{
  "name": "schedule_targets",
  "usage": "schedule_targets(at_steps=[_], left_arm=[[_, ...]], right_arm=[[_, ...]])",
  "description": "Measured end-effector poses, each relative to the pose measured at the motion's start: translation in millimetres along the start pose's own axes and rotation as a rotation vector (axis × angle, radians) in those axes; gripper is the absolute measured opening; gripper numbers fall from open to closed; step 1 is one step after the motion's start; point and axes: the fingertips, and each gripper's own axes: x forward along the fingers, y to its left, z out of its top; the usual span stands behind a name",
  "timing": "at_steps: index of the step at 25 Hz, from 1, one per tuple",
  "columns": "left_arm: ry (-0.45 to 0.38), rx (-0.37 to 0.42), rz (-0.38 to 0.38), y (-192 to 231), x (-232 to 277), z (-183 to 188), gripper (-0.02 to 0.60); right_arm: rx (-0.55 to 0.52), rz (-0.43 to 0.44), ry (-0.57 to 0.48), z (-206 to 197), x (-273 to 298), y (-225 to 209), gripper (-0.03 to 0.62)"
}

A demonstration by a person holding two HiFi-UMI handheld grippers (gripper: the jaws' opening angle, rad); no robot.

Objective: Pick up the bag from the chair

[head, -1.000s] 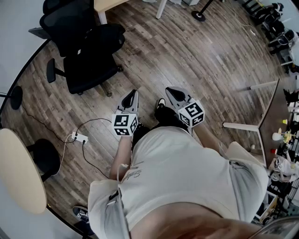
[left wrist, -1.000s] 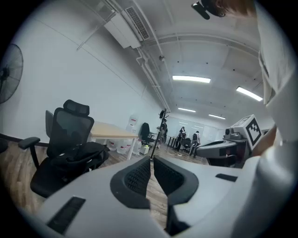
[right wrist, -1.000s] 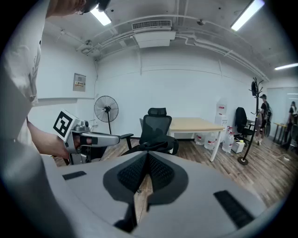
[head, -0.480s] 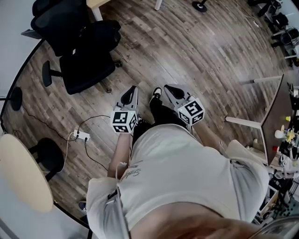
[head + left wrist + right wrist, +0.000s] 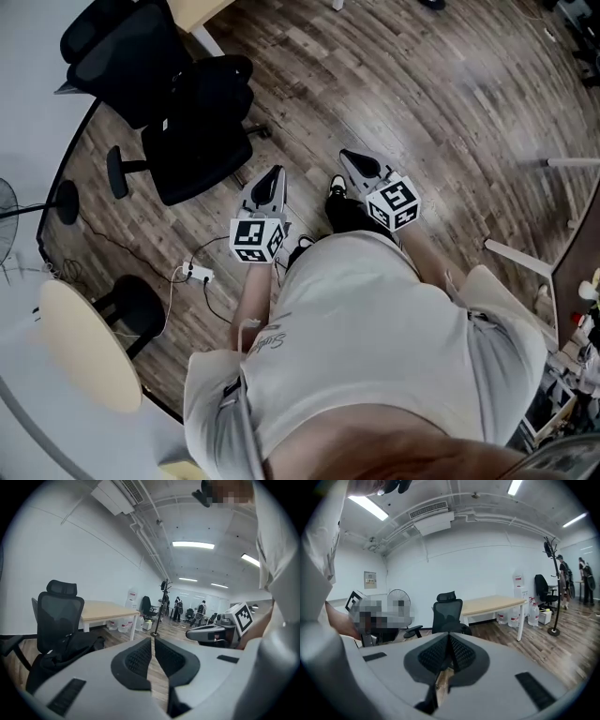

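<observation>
A black bag (image 5: 212, 92) lies slumped on the seat of a black office chair (image 5: 192, 161) at the upper left of the head view. In the left gripper view the bag (image 5: 70, 647) sits low on that chair (image 5: 59, 615), off to the left. The right gripper view shows the chair (image 5: 447, 612) straight ahead behind the jaws. My left gripper (image 5: 273, 175) and right gripper (image 5: 350, 157) hover over the wooden floor, short of the chair. Both are shut with nothing between the jaws, as the left gripper (image 5: 153, 640) and right gripper (image 5: 449, 637) show in their own views.
A power strip (image 5: 194, 274) with cables lies on the floor by my left. A round beige table (image 5: 86, 349) and black stool (image 5: 133, 304) stand lower left, a fan base (image 5: 66, 201) beside them. A wooden desk (image 5: 104, 610) stands behind the chair. White table legs (image 5: 514, 253) are at right.
The head view has swung toward the chair, which now sits nearer the grippers. Both grippers have advanced a little and stay shut.
</observation>
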Motion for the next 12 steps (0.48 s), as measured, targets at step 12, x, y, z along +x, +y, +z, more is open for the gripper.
schedule_targets(at_steps=[12], left_arm=[[-0.015,-0.09,0.053,27.9,143.3,67.8,0.034]], right_arm=[[0.023,0.048,-0.025,37.9,64.7,-145.9,-0.005]])
